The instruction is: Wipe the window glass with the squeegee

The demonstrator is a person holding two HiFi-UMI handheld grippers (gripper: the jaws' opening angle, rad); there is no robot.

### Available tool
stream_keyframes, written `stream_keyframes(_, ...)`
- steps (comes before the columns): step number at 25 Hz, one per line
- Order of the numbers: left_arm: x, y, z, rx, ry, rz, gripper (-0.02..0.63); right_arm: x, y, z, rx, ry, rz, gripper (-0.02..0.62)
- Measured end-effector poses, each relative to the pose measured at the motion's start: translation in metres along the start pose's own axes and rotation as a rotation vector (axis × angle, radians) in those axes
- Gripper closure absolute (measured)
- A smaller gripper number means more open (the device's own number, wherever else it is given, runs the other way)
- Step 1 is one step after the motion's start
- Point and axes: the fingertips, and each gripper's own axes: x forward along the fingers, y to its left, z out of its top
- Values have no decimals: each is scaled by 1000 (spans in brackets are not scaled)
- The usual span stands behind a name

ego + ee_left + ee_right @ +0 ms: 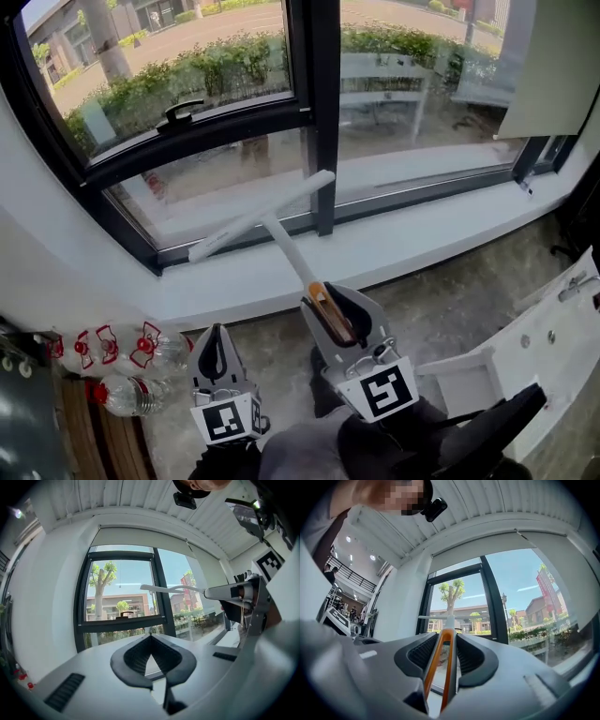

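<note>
My right gripper (317,305) is shut on the orange handle (442,653) of a white T-shaped squeegee (261,216). Its blade slants across the lower left pane of the window glass (216,183), next to the dark centre mullion (322,112). Whether the blade touches the glass I cannot tell. In the left gripper view the squeegee (171,588) sticks out leftward from the right gripper (246,597). My left gripper (215,333) hangs low at the left, shut and empty, its tips (150,637) meeting in front of the window.
A black window latch (178,112) sits on the upper left sash. The white sill (422,239) runs below the frames. Bottles with red caps (131,352) lie on the floor at the left. A white fixture (553,342) stands at the right.
</note>
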Motion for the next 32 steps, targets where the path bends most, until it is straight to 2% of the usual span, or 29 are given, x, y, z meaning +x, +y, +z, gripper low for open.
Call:
stream_keyframes(6,121,15,44,33,-46,66,606,108,-68,7,36,-71,68,463)
stream_keyframes(13,206,28,81,60,-61,123,606,184,-111,11,62,-97,124,463)
stream_keyframes(21,272,42,78,60,-49,80,606,242,-142,8,75,-114,74,463)
stream_keyframes(24,292,63,69,62,-52,64,606,269,-138,4,57,-106,49,463)
stream_keyframes(27,319,88,70,72,-89,29,606,304,-134,7,19,-114,0,463)
stream_keyframes(32,359,142,70,87,-131,-45,606,371,-122,31,-50,-194,-80,463)
